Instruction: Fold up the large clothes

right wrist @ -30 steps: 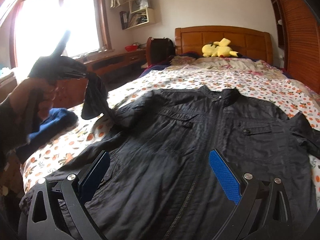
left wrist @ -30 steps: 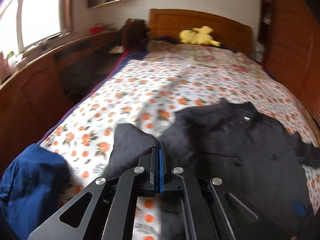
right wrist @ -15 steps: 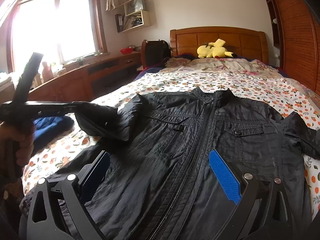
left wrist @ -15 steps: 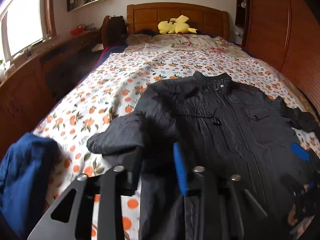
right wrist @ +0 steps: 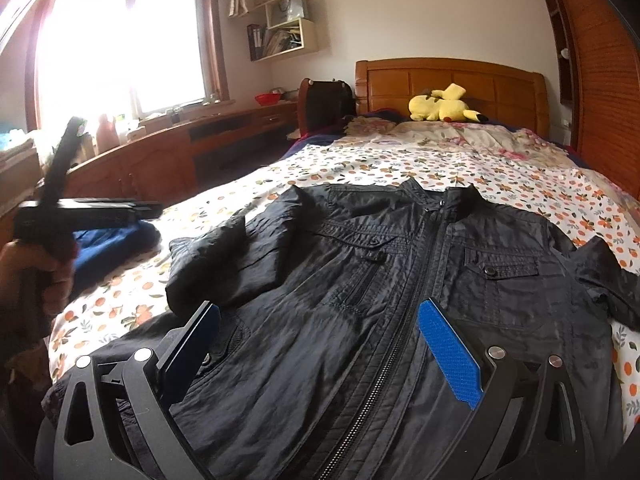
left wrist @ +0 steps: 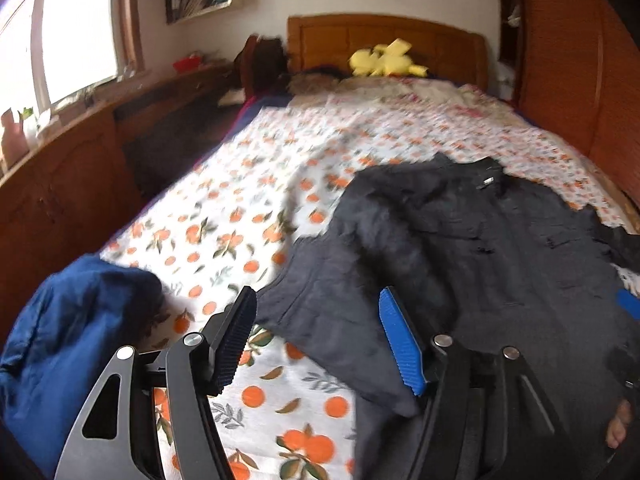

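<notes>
A black zip jacket (right wrist: 400,280) lies front up on the orange-print bedspread (right wrist: 460,168), collar toward the headboard. Its left sleeve (right wrist: 236,264) is folded in over the chest and lies loose. My right gripper (right wrist: 320,306) hovers open above the jacket's lower front, with nothing between its fingers. In the left wrist view the jacket (left wrist: 460,240) fills the right side. My left gripper (left wrist: 318,294) hangs over the sleeve's edge with its jaws opening and nothing pressed between them. From the right wrist view it (right wrist: 88,212) is at the far left, held by a hand (right wrist: 24,268).
A blue garment (left wrist: 68,340) is heaped at the bed's near left corner. A yellow plush toy (right wrist: 444,106) lies by the wooden headboard (right wrist: 448,76). Low wooden cabinets (right wrist: 168,160) run under the window on the left. A wooden wardrobe (right wrist: 600,92) stands to the right.
The left gripper, which held the sleeve up while shut, has opened and let it go. The sleeve now lies on the jacket's chest. The left gripper drew back to the left and lower.
</notes>
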The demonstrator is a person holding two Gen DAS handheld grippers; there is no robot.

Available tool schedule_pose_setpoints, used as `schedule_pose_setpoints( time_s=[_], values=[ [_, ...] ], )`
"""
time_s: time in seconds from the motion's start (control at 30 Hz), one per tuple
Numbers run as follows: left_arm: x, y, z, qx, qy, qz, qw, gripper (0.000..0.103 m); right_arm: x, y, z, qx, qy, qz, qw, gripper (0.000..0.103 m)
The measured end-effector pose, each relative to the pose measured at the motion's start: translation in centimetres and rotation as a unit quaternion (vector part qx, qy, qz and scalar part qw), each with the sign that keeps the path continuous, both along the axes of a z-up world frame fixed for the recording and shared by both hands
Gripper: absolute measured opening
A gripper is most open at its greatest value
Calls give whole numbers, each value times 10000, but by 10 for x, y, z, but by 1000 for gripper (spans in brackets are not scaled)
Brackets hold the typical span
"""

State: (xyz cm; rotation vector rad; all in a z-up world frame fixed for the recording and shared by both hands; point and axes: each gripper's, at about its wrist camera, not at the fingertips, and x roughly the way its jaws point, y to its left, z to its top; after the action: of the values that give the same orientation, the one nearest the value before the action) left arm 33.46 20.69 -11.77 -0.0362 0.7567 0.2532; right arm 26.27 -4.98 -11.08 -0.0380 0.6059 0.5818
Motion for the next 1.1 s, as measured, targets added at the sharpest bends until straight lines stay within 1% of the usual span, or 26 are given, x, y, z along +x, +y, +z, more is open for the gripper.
schedule_pose_setpoints(
  time_s=[0.13,0.27,0.37,0.53,0.6,0.63,0.67,0.7,0.73,0.77,0.8,0.9,0.97,1.1],
  values=[
    [16,20,-31,-6,341,203,9992,66,-3,4,-1,-36,-11,54,10000,96],
    [30,40,-58,-202,616,398,9971,67,-3,5,-2,-43,4,76,10000,96],
    [35,44,-71,-257,737,480,9958,73,-1,3,-1,-16,18,74,10000,96],
    [41,50,-86,-507,868,524,9936,74,0,2,-1,4,27,67,10000,96],
    [42,53,-90,-629,858,547,9928,74,0,1,0,17,32,78,10000,96],
    [43,53,-91,-693,849,540,9925,71,-1,2,0,12,26,76,10000,96],
    [43,54,-91,-784,819,496,9923,61,0,2,0,16,23,78,10000,96],
    [44,53,-91,-829,817,459,9921,47,-1,2,0,13,21,75,10000,96],
    [45,51,-90,-809,822,444,9923,40,-1,1,0,16,15,76,10000,96],
    [45,47,-87,-668,824,448,9934,25,-1,1,1,15,7,73,10000,96],
    [45,42,-83,-510,792,447,9945,19,-1,1,1,13,2,72,10000,96],
    [43,23,-64,-9,609,376,9974,10,-3,0,3,6,-40,60,10000,96],
    [39,11,-46,155,392,277,9987,9,-5,-1,5,2,-83,50,10000,96],
    [32,-18,-5,168,-21,-27,9999,8,-9,-5,12,-13,-173,14,9998,96]
  ],
)
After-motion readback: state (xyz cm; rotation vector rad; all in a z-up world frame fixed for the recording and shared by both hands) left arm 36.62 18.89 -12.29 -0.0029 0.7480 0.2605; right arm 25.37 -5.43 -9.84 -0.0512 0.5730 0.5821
